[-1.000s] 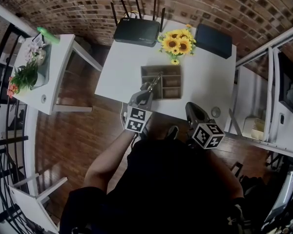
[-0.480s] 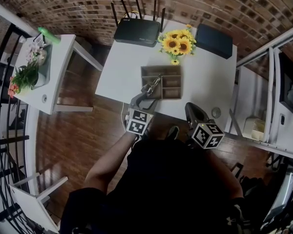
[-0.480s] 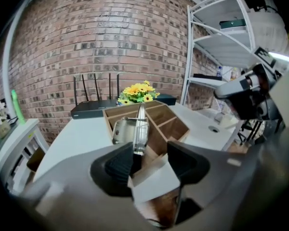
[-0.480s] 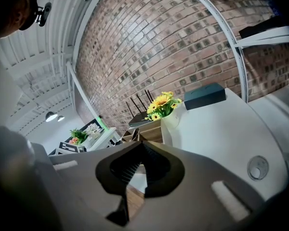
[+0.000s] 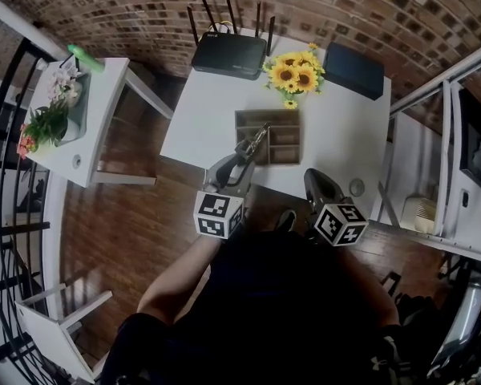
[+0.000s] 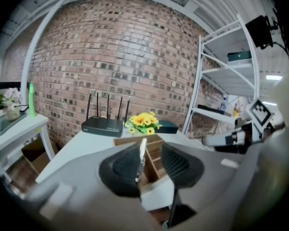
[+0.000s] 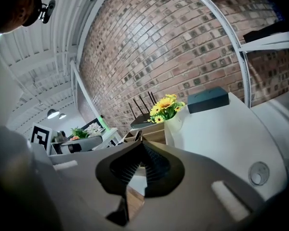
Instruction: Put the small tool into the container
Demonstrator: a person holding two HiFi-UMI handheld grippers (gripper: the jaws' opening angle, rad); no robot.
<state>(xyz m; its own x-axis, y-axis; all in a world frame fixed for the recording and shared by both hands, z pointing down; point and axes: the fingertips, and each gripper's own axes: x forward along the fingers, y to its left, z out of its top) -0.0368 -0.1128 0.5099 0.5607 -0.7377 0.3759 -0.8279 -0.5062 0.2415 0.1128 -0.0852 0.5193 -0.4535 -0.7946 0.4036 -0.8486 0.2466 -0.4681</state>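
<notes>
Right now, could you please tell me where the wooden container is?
In the head view the wooden container sits centrally on the white table, between the sunflowers and the table's near edge, with the black router beyond it.

The small tool (image 5: 257,137) is a slim, silvery metal piece, tilted, its far end over the container's long left compartment; whether it touches the wood cannot be told. The container (image 5: 282,112), an open wooden box with dividers, stands upright near the white table's (image 5: 345,135) front edge.

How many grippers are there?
2. The left gripper is by the box; its jaws have just been closing, tool between them. The right gripper is near the table's edge.
</notes>
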